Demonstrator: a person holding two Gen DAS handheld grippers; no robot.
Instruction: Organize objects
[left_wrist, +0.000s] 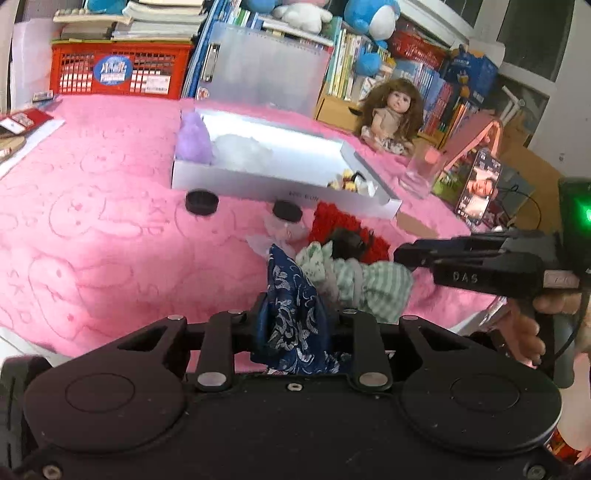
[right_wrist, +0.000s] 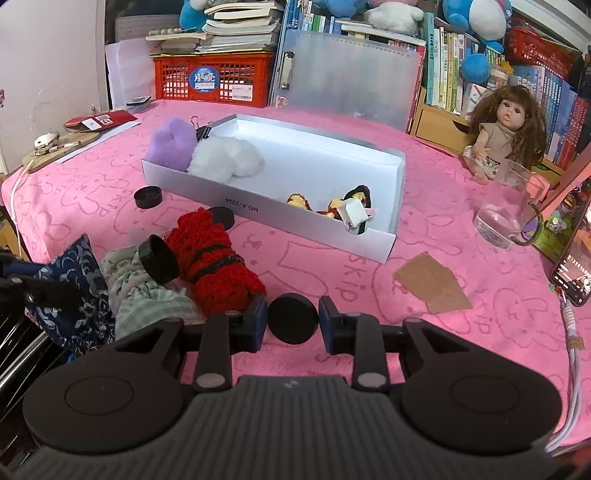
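Left gripper (left_wrist: 295, 325) pinches a blue patterned pouch (left_wrist: 295, 314); right gripper (right_wrist: 292, 325), spread around a black lid (right_wrist: 293, 323), likely must close, then both go to the white box (right_wrist: 258, 218).

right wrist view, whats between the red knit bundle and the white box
A flat black lid lies there on the pink cloth, partly hidden behind the red knit bundle, before the white box.

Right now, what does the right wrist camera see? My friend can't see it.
The right gripper has its jaws around a black round lid on a pink blanket. Behind it sits a white box holding fluffy purple and white pompoms, with a doll at the right.
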